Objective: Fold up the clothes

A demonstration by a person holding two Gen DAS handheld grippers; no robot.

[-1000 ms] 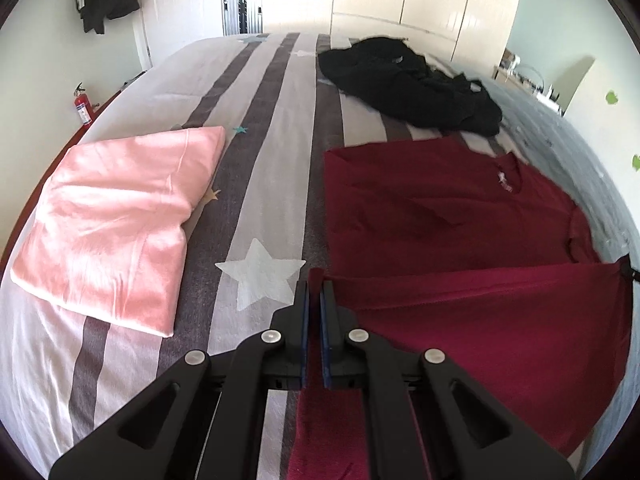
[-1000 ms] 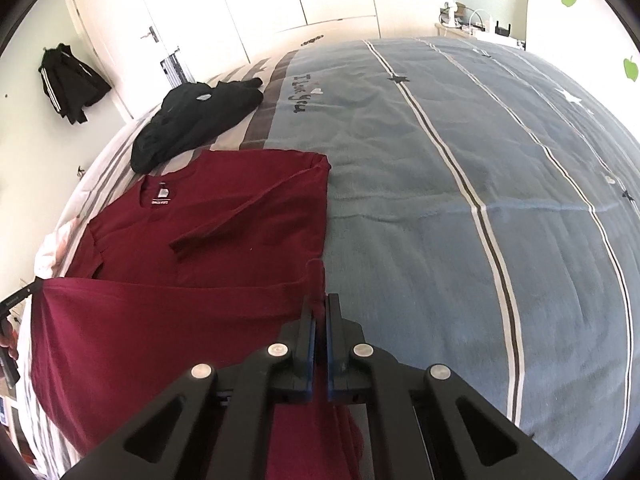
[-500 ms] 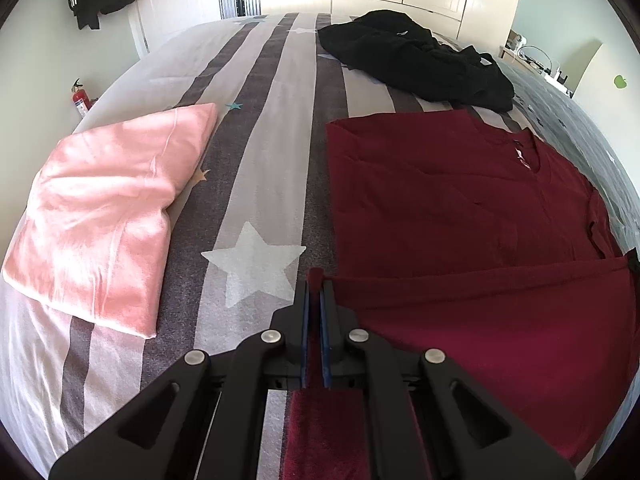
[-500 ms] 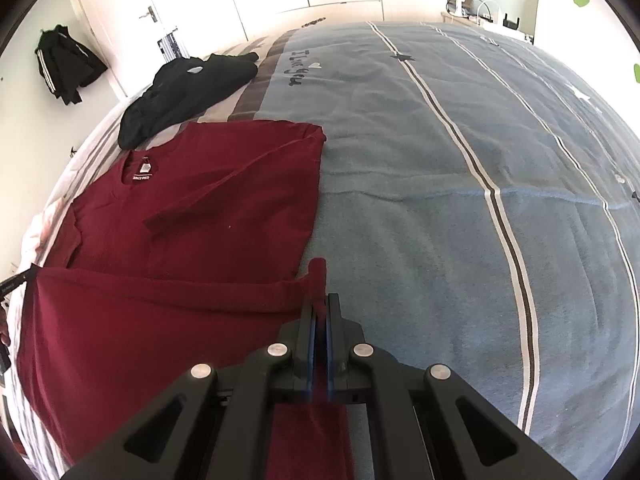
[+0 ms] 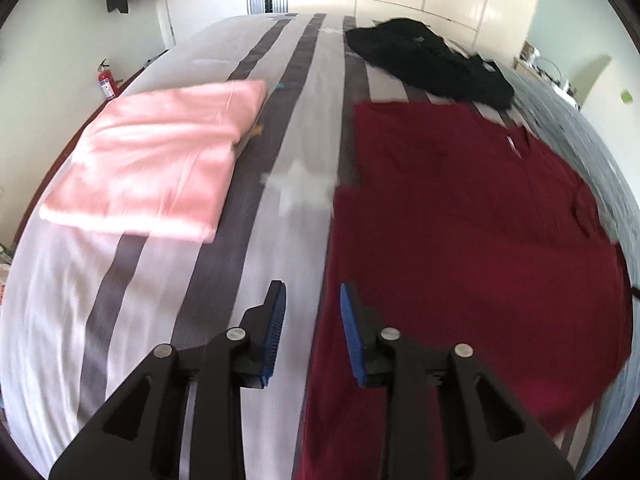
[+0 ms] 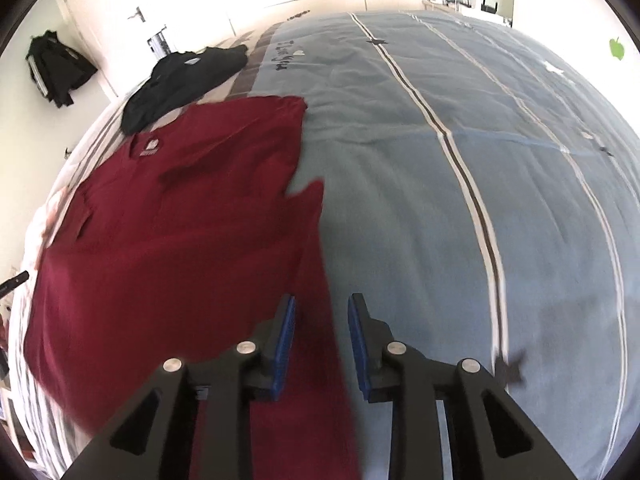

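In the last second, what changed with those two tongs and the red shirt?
Both let go. The left tongs and right tongs, earlier clamped on the hem of the maroon shirt, now stand open, and the hem they carried toward the collar has dropped onto the shirt, folding it. The pink folded garment and the black clothes lie as before.

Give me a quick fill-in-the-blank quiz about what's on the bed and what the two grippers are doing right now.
1. Both the left gripper and the right gripper have their jaws ____.
2. The shirt spread between the grippers is dark ____.
3. The folded garment on the striped bedcover is ____.
4. Beyond the shirt's collar lies a crumpled ____ garment.

Missing words: open; red; pink; black
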